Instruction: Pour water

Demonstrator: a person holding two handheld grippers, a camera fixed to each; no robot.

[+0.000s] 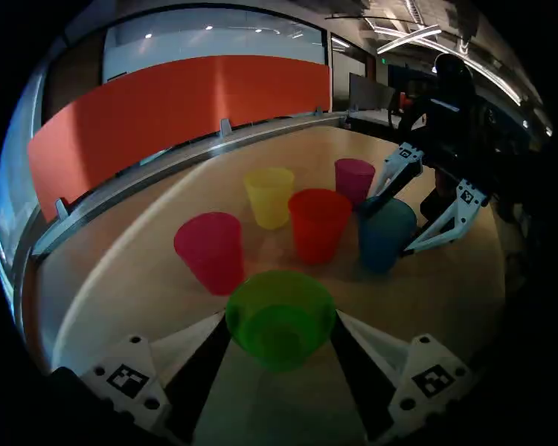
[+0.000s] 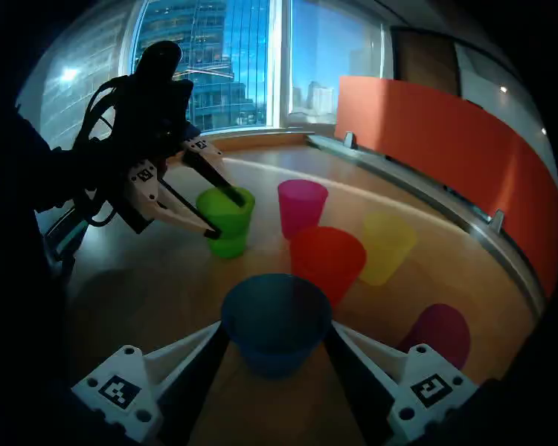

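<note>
L gripper (image 1: pixel 280 317) is holding the green cup (image 1: pixel 279 342). Its jaws are partway closed, w/ both fingers pressing on the cup's sides just under the rim, and the cup is upright. R gripper (image 2: pixel 276 327) is gripping the blue cup (image 2: pixel 275 346) the same way, fingers pressing on either side, cup also upright. Can't tell whether either cup is resting on the tabletop (image 1: pixel 108 297) or hanging just off it. No water is showing in either cup, so can't tell which is the full one.

The relation that's mattering: the 2 held cups are facing each other across the cluster mid-tabletop. In the left gripper view the blue cup is lying ahead and to the right of the green one. The red cup (image 1: pixel 319 224) is standing just beside the blue cup, roughly btwn the two. The pink cup (image 1: pixel 210 251) is sitting nearest the green cup. The yellow cup (image 1: pixel 269 195) and magenta cup (image 1: pixel 353 181) are standing further off, toward the tabletop edge w/ the orange panel (image 1: pixel 175 111).

Both held cups' long axes are standing vertical, so prob. no pour is under way yet. The next move is likely calling for one held cup to be brought rim-over-rim to its target and tipped. The loose cups are crowding the straight path btwn the grippers, and the red one is looking likeliest to get knocked.
</note>
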